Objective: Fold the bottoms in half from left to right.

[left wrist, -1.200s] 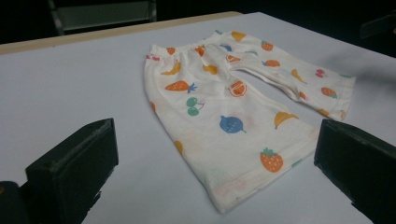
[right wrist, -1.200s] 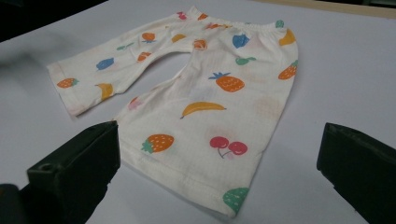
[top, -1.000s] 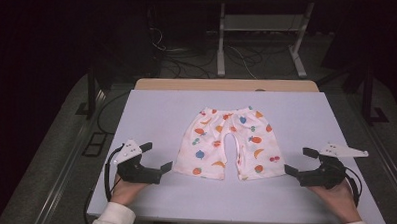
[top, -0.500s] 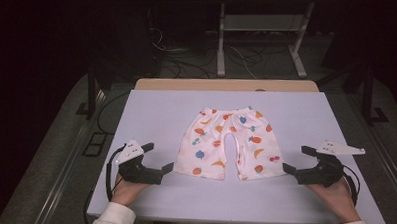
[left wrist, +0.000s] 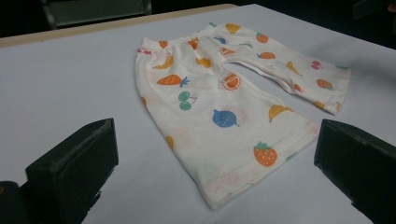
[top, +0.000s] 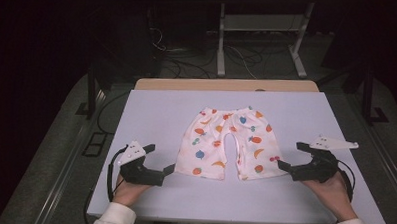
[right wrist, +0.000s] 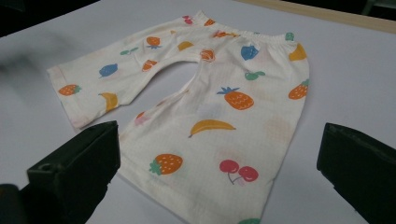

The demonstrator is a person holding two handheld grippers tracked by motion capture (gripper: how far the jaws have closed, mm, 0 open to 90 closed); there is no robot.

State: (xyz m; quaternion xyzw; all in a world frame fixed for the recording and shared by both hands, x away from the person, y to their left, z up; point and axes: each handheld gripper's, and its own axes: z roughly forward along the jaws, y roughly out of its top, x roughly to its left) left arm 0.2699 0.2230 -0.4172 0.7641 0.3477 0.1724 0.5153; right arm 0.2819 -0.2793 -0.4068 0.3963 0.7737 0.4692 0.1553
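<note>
A pair of small cream pants [top: 228, 143] printed with coloured fruit lies flat mid-table, waistband at the far side and both legs toward me. My left gripper [top: 169, 168] rests low on the table just outside the left leg's hem, open. In the left gripper view [left wrist: 215, 177] that hem [left wrist: 261, 158] lies between the wide-apart jaws, untouched. My right gripper [top: 283, 166] is open beside the right leg's hem. The right gripper view [right wrist: 217, 172] looks over that leg [right wrist: 210, 140], its jaws spread to either side of it.
The pale table top [top: 306, 116] has bare room all round the pants. A wooden strip [top: 227, 85] borders its far edge. Beyond it, on the dark floor, are cables [top: 188, 56] and a white desk frame [top: 261, 39].
Both grippers have crept a little inward toward the leg hems. The pants have not moved.
</note>
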